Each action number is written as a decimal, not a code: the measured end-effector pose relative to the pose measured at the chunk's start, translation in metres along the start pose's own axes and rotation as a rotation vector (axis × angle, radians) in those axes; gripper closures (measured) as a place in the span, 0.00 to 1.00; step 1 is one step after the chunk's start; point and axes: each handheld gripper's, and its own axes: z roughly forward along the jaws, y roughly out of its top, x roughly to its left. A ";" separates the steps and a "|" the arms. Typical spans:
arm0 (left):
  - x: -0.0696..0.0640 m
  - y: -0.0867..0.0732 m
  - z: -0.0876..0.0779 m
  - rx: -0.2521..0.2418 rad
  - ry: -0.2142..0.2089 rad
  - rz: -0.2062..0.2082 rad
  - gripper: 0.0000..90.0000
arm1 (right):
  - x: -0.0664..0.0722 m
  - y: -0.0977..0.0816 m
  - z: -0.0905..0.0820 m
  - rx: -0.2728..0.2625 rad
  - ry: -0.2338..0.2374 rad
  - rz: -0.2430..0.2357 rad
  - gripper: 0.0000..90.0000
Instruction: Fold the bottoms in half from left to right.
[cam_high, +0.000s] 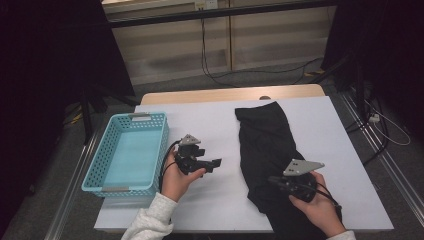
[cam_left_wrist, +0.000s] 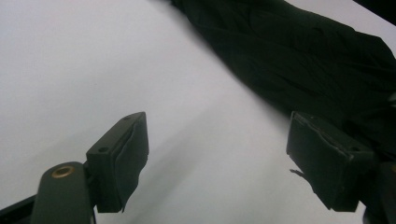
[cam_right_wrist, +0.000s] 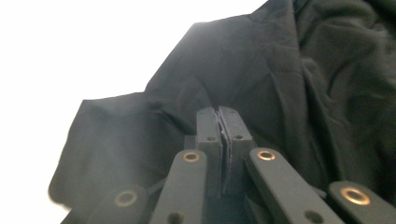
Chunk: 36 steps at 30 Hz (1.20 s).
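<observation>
Black cloth (cam_high: 267, 150) lies spread in a long, rumpled strip on the right half of the white worktop (cam_high: 210, 120), running from near the far edge down to the near edge by the person's right hand (cam_high: 320, 210). The right gripper (cam_high: 274, 180) sits over the near part of the cloth, and in the right gripper view its jaws stand pressed together just above the dark folds (cam_right_wrist: 261, 84); whether a pinch of fabric is caught between the pads is hard to tell, since black lies on black there. The left gripper (cam_high: 216, 163) is held by the left hand (cam_high: 176, 179) over bare worktop between the cloth and a light blue basket (cam_high: 95, 172), pointing toward the cloth. Its jaws are spread wide with nothing between them, and the left gripper view shows the cloth's edge (cam_left_wrist: 299, 60) near its right-hand pad (cam_left_wrist: 322, 158).
</observation>
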 end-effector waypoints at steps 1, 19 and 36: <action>0.001 0.000 -0.001 -0.001 0.002 0.000 0.24 | 0.000 -0.004 -0.012 -0.003 -0.004 -0.001 0.98; -0.001 0.003 0.003 0.007 -0.008 0.006 0.24 | -0.004 -0.043 -0.098 -0.090 -0.033 0.086 0.97; 0.000 0.002 0.001 0.003 -0.001 0.004 0.24 | -0.031 -0.037 -0.077 -0.050 -0.150 0.186 0.77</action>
